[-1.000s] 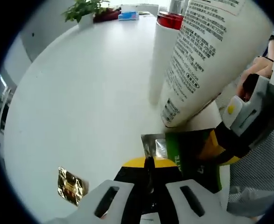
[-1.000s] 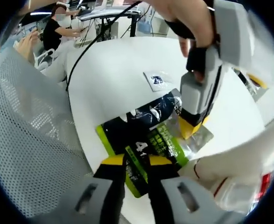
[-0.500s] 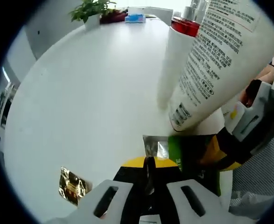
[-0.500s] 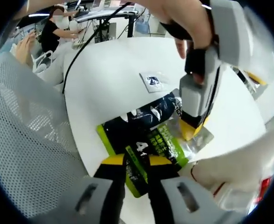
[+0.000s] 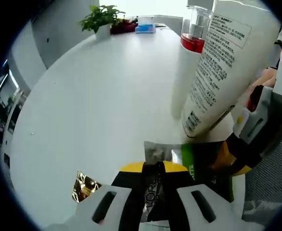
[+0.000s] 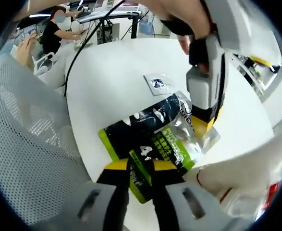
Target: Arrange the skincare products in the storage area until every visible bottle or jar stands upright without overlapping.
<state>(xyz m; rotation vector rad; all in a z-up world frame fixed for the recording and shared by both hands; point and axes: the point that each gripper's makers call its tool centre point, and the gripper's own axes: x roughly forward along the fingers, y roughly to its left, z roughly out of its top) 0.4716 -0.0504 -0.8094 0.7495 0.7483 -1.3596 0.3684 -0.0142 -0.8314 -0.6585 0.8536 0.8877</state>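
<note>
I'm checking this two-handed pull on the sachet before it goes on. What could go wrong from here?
1. Both tools grip the same green-and-black sachet: the right tool at one end, the left tool at the silver end. Pulling apart could tear it or make it slip free.
2. The large white tube leans close over the sachet beside the red-collared pump bottle. A jerk might tip either.

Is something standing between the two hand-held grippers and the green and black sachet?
Nothing does: the left hand-held gripper and the right hand-held gripper each already pinch an edge of the sachet.
</note>
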